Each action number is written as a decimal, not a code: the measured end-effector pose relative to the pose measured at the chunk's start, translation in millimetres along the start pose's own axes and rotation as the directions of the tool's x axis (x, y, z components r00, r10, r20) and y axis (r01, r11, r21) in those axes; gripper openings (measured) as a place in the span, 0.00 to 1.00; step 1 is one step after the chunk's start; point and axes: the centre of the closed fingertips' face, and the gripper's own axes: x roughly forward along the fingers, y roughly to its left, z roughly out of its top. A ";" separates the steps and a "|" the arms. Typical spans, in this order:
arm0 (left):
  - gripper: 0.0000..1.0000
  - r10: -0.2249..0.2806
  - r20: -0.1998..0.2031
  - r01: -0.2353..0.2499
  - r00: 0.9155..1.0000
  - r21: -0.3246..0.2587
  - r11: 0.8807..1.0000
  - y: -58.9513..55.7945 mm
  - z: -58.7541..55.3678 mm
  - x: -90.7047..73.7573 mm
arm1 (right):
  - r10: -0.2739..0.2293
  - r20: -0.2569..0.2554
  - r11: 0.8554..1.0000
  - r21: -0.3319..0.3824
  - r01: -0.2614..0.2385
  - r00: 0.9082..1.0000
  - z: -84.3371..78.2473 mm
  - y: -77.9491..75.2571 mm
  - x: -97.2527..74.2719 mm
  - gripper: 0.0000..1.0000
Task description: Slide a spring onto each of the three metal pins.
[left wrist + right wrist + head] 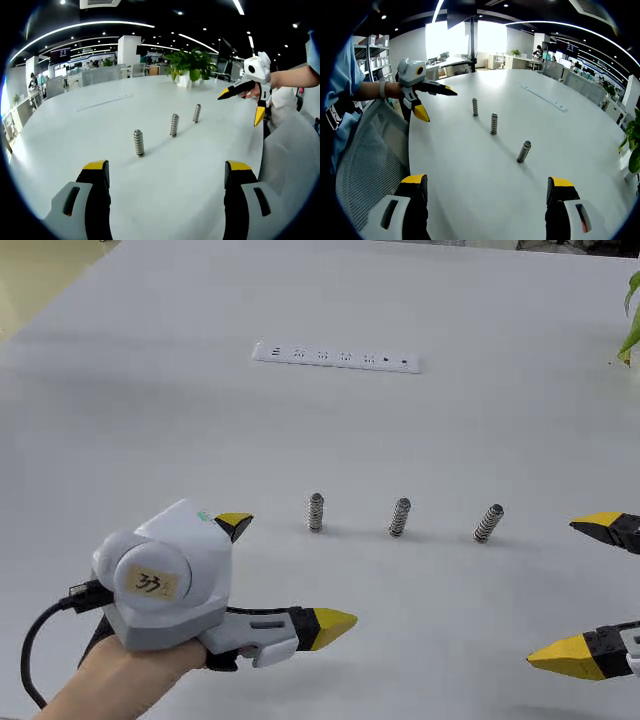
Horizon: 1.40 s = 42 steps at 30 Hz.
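On the white table (pixel 150 440), w/ 3 springs (pixel 400 517) standing in a row, pins apparently inside, L gripper (pixel 288 573) & R gripper (pixel 555 592), both spread wide & empty, should back off w/o bumping the leaning rightmost spring (pixel 488 523).

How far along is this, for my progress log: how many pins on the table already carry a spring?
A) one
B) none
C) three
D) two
C: the left spring, middle spring and right spring all stand mounted in a row on the white table, none lying loose.
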 end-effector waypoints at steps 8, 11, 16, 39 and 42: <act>0.95 -0.005 0.001 0.005 1.000 0.015 1.000 -2.9 3.1 -3.9 | -0.104 0.138 0.979 0.187 0.077 0.985 -1.6 0.9 -16.2 0.99; 0.95 -0.007 -0.001 0.007 1.000 0.019 1.000 -3.4 3.5 -3.9 | -0.149 0.154 0.970 0.213 0.115 0.977 -6.2 1.5 -22.9 0.99; 0.95 -0.006 0.001 0.006 1.000 0.023 1.000 -2.6 6.4 -7.6 | -0.178 0.182 0.955 0.270 0.125 0.967 -14.4 13.7 -30.7 0.99; 0.94 0.032 -0.007 -0.032 0.999 -0.035 0.999 3.3 -0.7 -25.9 | -0.347 0.186 0.899 0.346 0.269 0.919 -27.5 8.9 -36.8 0.99; 0.94 0.031 -0.014 -0.032 0.999 -0.037 0.999 3.0 -2.1 -26.0 | -0.338 0.187 0.900 0.349 0.259 0.922 -28.9 10.0 -36.1 0.99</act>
